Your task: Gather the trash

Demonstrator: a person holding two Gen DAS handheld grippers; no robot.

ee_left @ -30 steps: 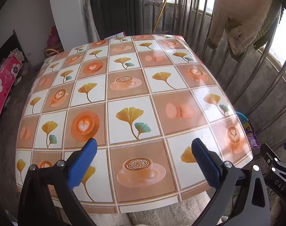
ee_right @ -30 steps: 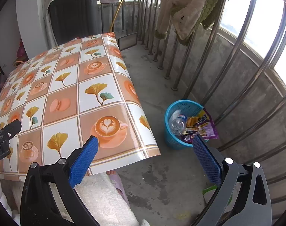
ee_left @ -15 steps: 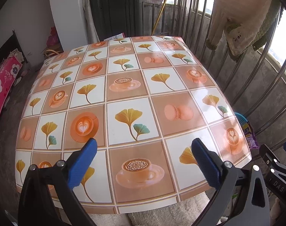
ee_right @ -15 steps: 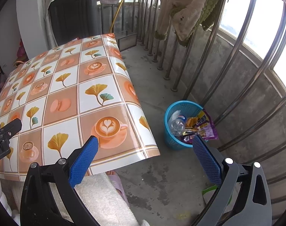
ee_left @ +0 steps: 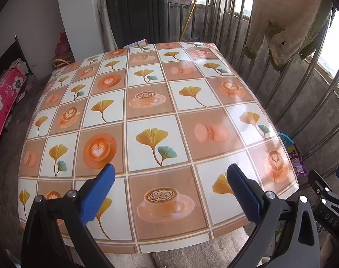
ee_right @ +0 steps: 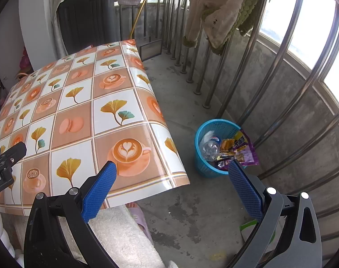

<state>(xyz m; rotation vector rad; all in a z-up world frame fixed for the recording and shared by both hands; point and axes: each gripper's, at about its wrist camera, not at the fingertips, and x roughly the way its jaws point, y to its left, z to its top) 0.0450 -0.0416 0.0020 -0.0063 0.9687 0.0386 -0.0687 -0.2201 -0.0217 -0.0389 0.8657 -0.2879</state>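
A blue plastic basket (ee_right: 205,167) stands on the concrete floor right of the table. It holds a crushed clear bottle (ee_right: 210,148), an orange wrapper (ee_right: 227,144) and a purple packet (ee_right: 245,150). My right gripper (ee_right: 171,174) is open and empty, above the floor between the table corner and the basket. My left gripper (ee_left: 169,176) is open and empty, over the near edge of the table (ee_left: 151,102). The table has a tablecloth printed with coffee cups and leaves; I see no trash on it. The basket's rim (ee_left: 285,139) peeks past the table's right edge.
Steel railing bars (ee_right: 254,84) and a low concrete wall run along the right. Clothes (ee_right: 216,15) hang above. A dark cabinet (ee_left: 138,15) stands behind the table. A white fluffy cloth (ee_right: 124,234) and a slippered foot (ee_right: 139,217) are below the table's near edge.
Both views have shifted only very slightly. Both grippers stay open and empty.
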